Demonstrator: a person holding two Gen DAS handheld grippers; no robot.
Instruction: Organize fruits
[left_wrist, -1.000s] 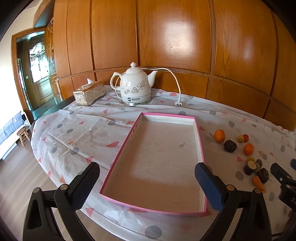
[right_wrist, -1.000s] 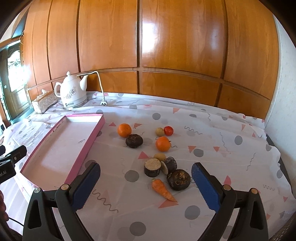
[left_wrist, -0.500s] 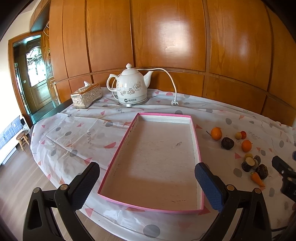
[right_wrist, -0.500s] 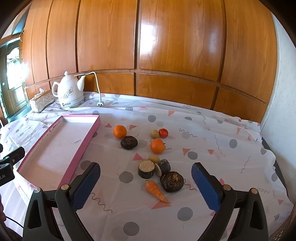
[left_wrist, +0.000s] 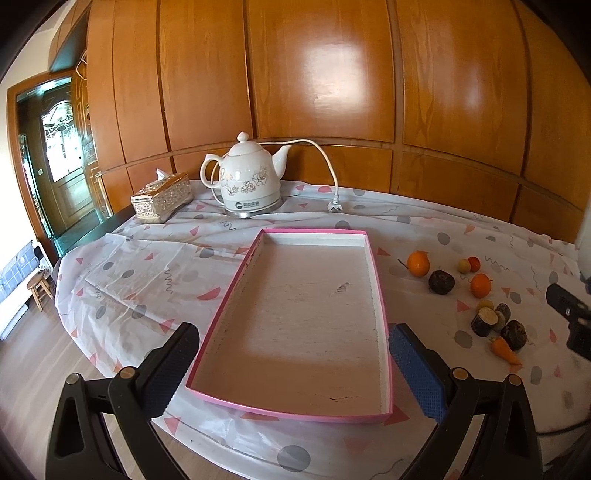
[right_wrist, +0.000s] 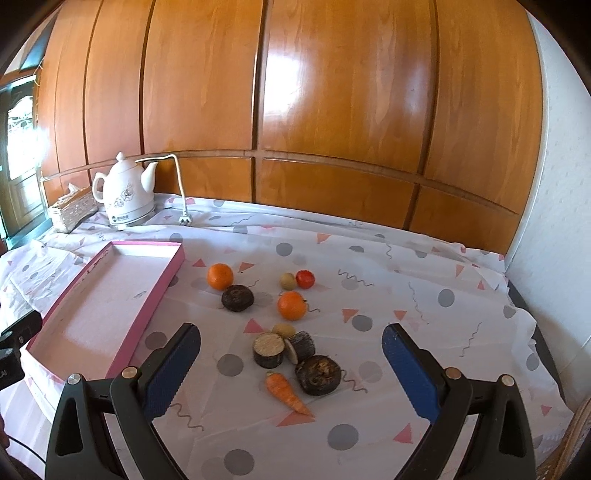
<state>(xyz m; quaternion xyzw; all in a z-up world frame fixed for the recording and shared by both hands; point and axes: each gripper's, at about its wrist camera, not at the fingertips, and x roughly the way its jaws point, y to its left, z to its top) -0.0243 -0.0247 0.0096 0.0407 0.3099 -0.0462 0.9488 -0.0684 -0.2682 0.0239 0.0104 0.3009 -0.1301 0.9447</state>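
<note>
Left wrist view: my left tool (left_wrist: 291, 363) fills the bottom of the frame, jaws spread wide and holding nothing, its blue pads either side of the near end of the pink-rimmed tray (left_wrist: 380, 314). The tray lies flat on the counter (left_wrist: 147, 266), which is draped in a white cloth printed with grey dots and pink triangles. At upper centre stands a white kettle (left_wrist: 247, 181), its cord and plug (left_wrist: 336, 207) trailing to the right; a patterned tissue box (left_wrist: 162, 197) sits to its left. The produce is scattered at the right of the frame, all outside the tray.

Right wrist view: my right tool (right_wrist: 291, 363) is likewise spread and holding nothing, low in the frame. Between its pads and beyond them lie, from far to near, an orange fruit (right_wrist: 220, 276), a dark round item (right_wrist: 237, 297), a small pale fruit (right_wrist: 287, 281) touching a small red fruit (right_wrist: 305, 278), a second orange fruit (right_wrist: 292, 305), two dark cut cylinders (right_wrist: 269, 350), a dark round root (right_wrist: 318, 374) and a carrot (right_wrist: 286, 392). The tray occupies the left of the frame, near the first orange fruit but apart from it.
</note>
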